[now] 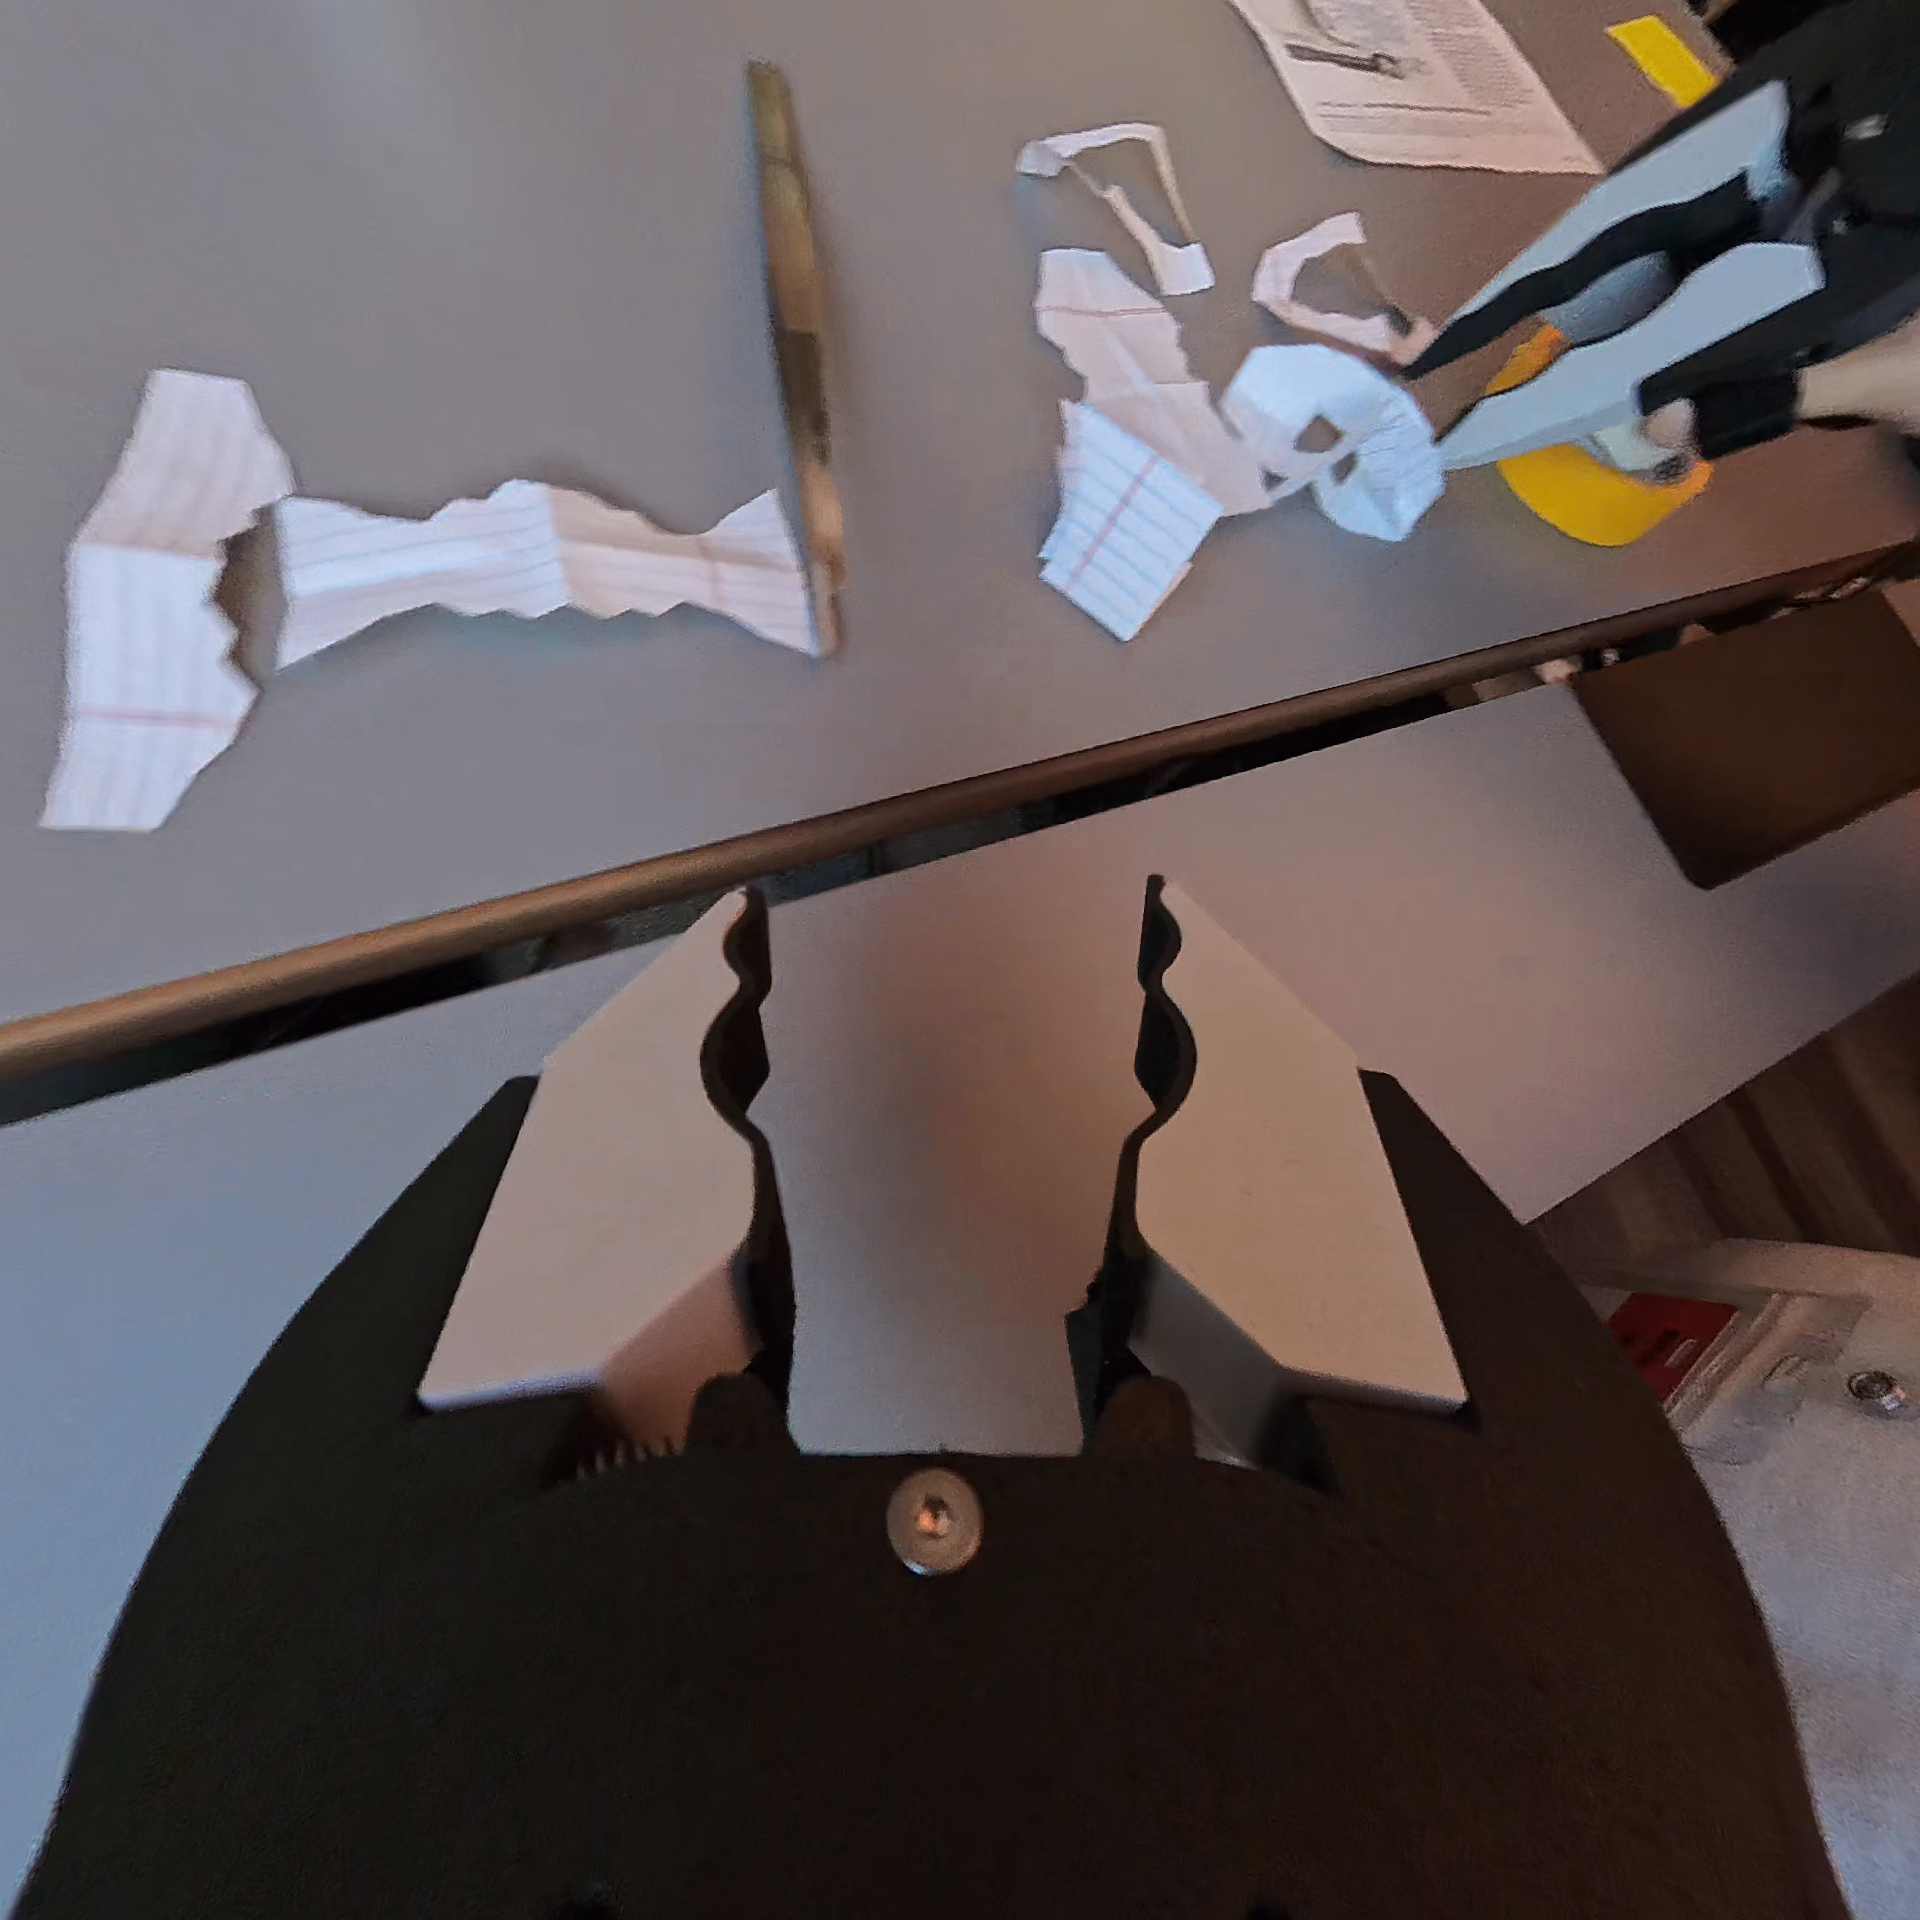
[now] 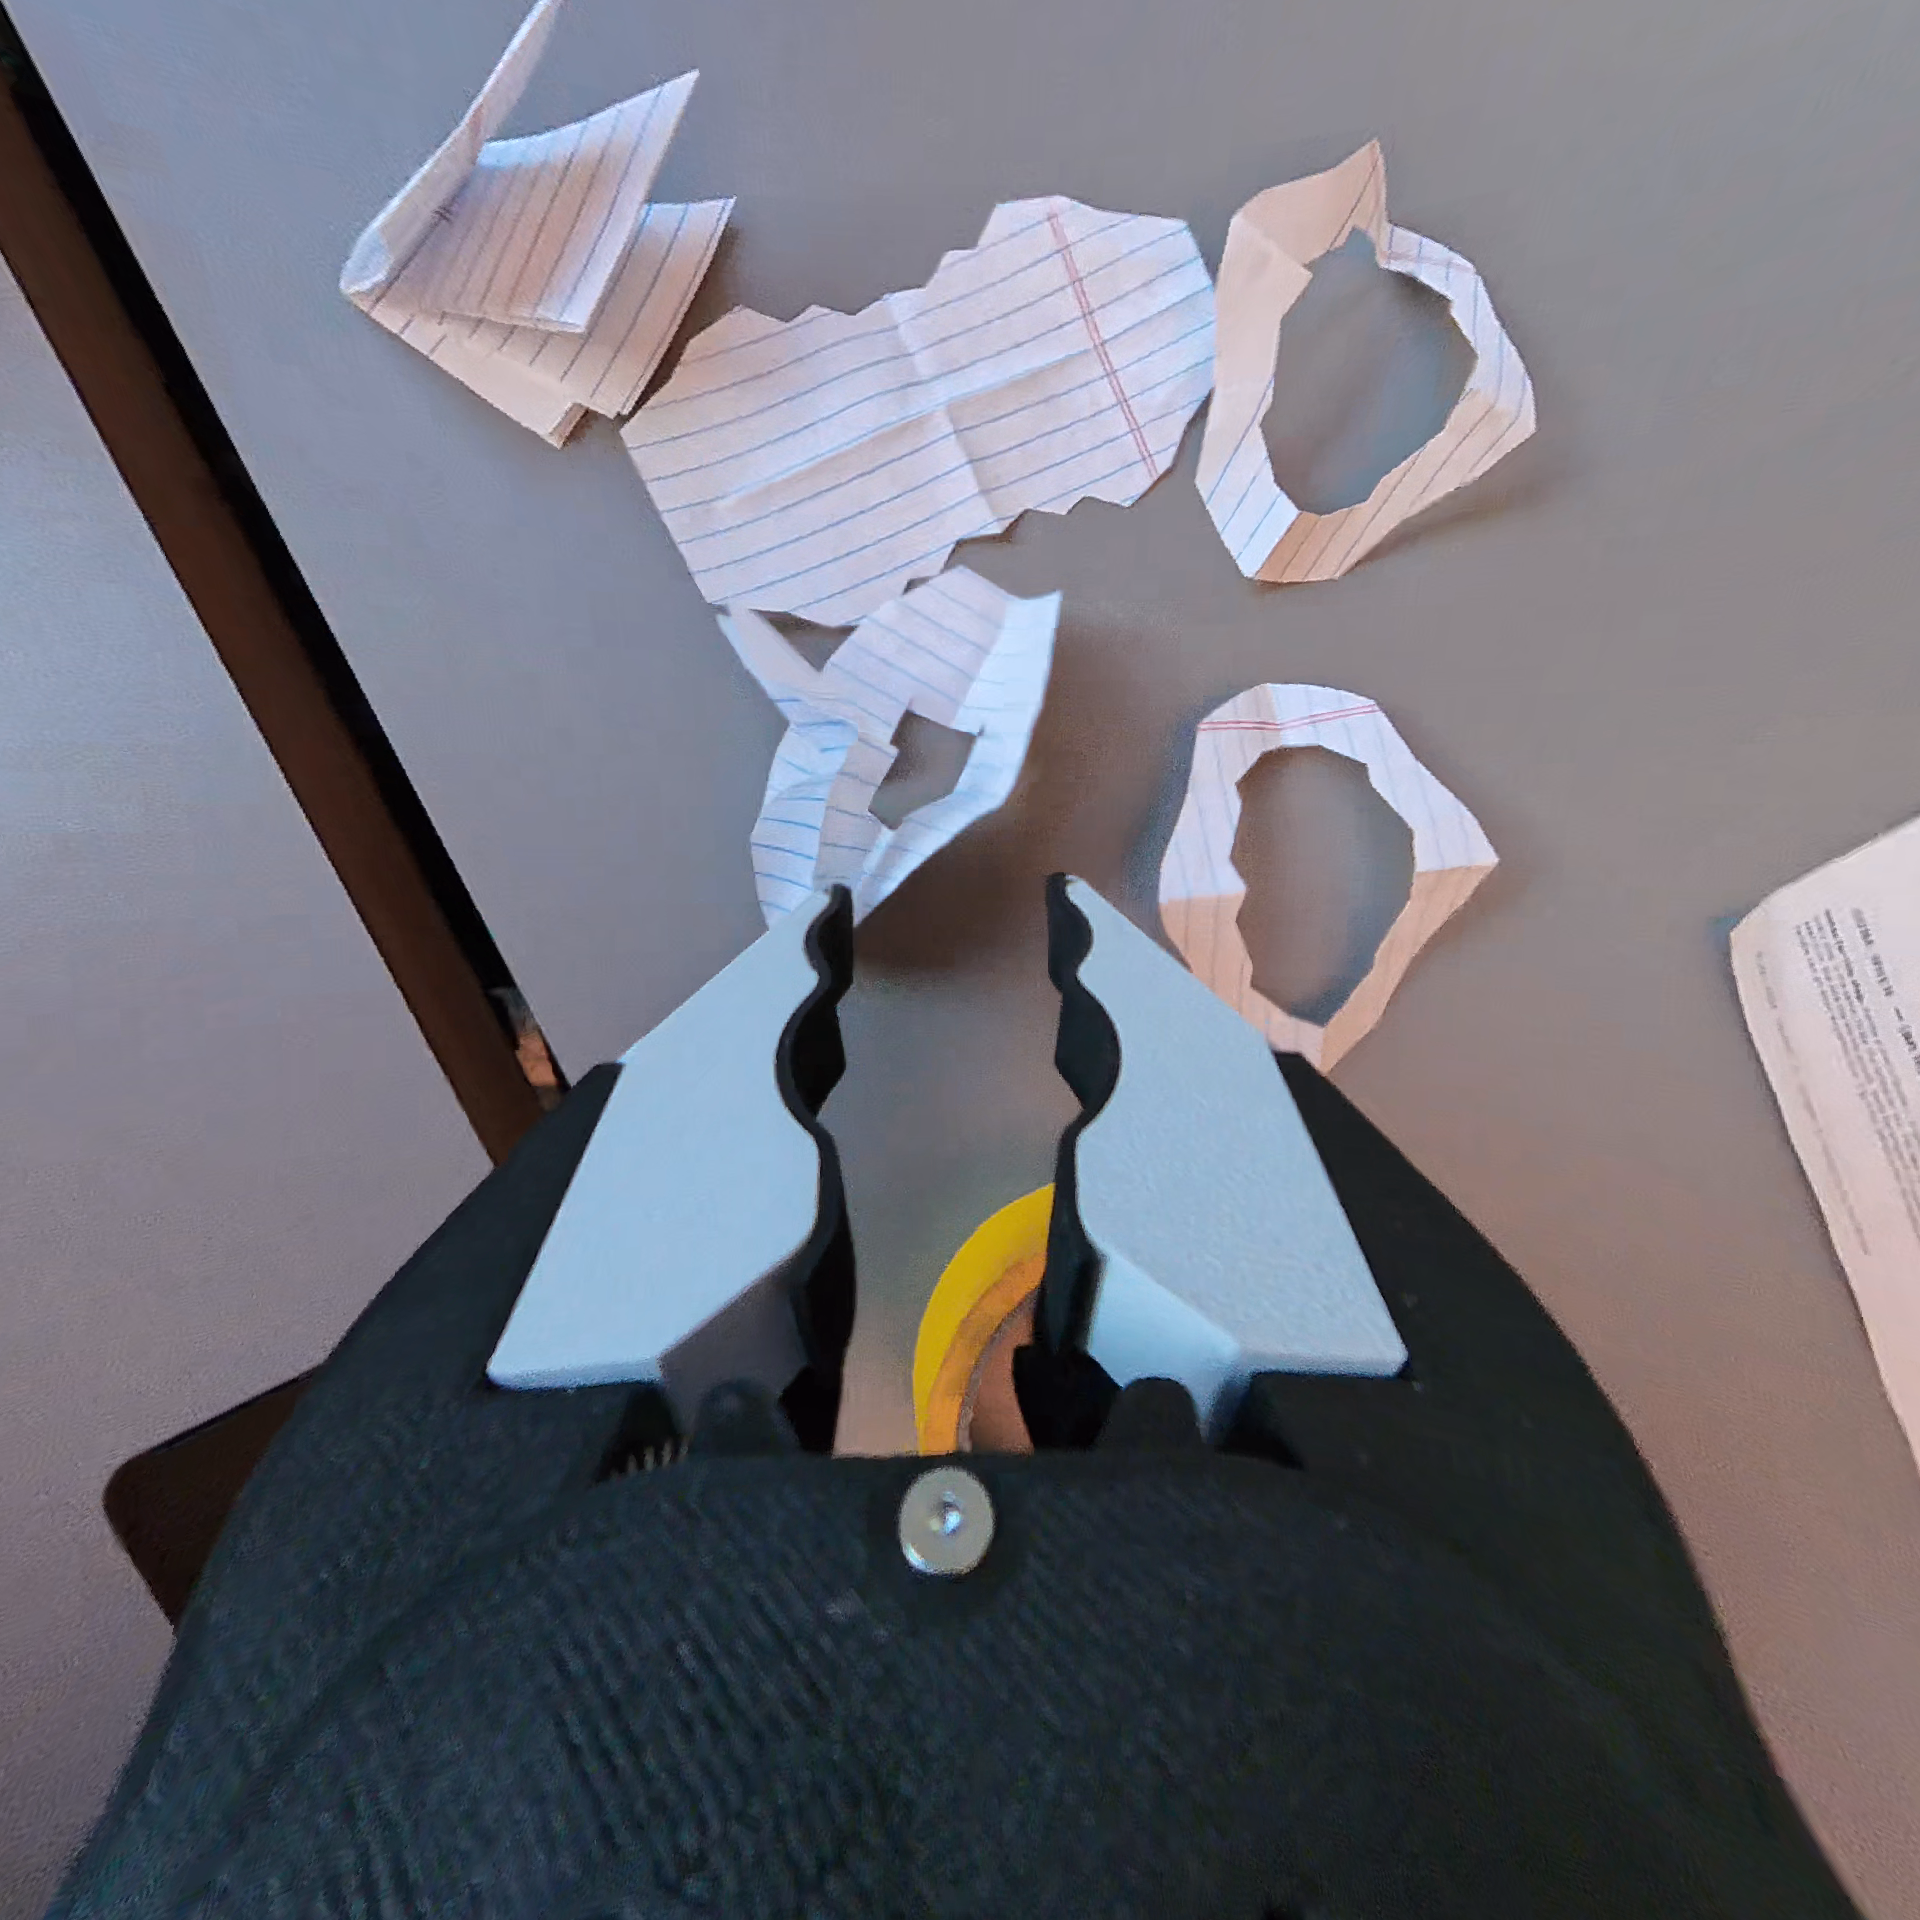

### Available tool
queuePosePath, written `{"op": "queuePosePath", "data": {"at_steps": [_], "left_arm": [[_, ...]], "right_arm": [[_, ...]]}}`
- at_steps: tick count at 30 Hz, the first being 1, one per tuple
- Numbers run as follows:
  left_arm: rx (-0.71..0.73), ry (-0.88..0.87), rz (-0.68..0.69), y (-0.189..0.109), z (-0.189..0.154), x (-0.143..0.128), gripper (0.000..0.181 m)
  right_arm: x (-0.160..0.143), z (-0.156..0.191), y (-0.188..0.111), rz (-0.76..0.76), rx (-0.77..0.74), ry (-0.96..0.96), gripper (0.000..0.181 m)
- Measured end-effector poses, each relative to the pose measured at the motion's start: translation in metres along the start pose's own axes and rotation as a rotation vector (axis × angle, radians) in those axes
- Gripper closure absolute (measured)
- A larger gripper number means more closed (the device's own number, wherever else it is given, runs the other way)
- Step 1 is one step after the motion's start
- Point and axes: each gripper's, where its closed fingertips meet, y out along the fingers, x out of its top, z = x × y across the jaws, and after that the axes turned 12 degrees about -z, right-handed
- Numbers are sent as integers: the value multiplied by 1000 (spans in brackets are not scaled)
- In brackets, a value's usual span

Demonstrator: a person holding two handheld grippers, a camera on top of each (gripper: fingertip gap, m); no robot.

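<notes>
My left gripper [image 1: 951, 899] is open and empty, held off the grey table [image 1: 416, 208], just below its dark front edge [image 1: 935, 800]. My right gripper [image 2: 948, 891] is open over the table; it also shows in the left wrist view [image 1: 1429, 400]. A curled scrap of lined paper with a hole [image 2: 904, 748] sits right at its tips, by the left fingertip [image 2: 831, 914]; the same scrap shows in the left wrist view [image 1: 1340, 447]. A yellow tape roll [image 2: 982, 1320] lies under the right gripper, seen between its fingers.
Torn lined paper lies about: two rings [image 2: 1247, 499] [image 2: 1455, 831], a wide piece [image 2: 935, 416], a folded piece [image 2: 540, 270], a long strip [image 1: 520, 561]. A thin pen-like stick [image 1: 795, 343], a printed sheet [image 1: 1423, 83] and a yellow note [image 1: 1662, 57] lie on the table. Tip to tip, the grippers are about 30 centimetres apart.
</notes>
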Motion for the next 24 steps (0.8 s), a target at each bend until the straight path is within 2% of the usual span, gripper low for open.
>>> {"op": "queuePosePath", "data": {"at_steps": [2, 3, 4, 6, 8, 9, 11, 13, 16, 20, 24], "left_arm": [[76, 19, -11, -18, 25, 3, 104], [111, 38, -24, -24, 37, 9, 100], [145, 70, -37, -27, 50, 21, 93], [220, 189, -61, -23, 73, 59, 74], [284, 338, -68, -2, 92, 105, 47], [308, 394, -56, 15, 102, 124, 36], [344, 463, -35, 55, 126, 154, 28], [351, 462, 5, 99, 152, 161, 25], [307, 390, 82, 151, 182, 145, 23], [215, 316, 77, 192, 199, 128, 23], [199, 361, 90, 215, 215, 116, 24]], "right_arm": [[11, -5, -13, -86, -85, 30, 139], [27, -8, -23, -169, -136, 42, 139], [52, -10, -33, -278, -185, 53, 136], [118, -14, -51, -510, -260, 36, 115], [187, -22, -57, -655, -312, 21, 99], [218, -29, -50, -691, -321, 44, 87], [259, -55, -12, -663, -378, 104, 63], [271, -75, 43, -552, -408, 197, 47], [273, -88, 112, -482, -448, 335, 46], [264, -95, 178, -424, -480, 398, 47], [253, -106, 225, -329, -482, 456, 46]]}}
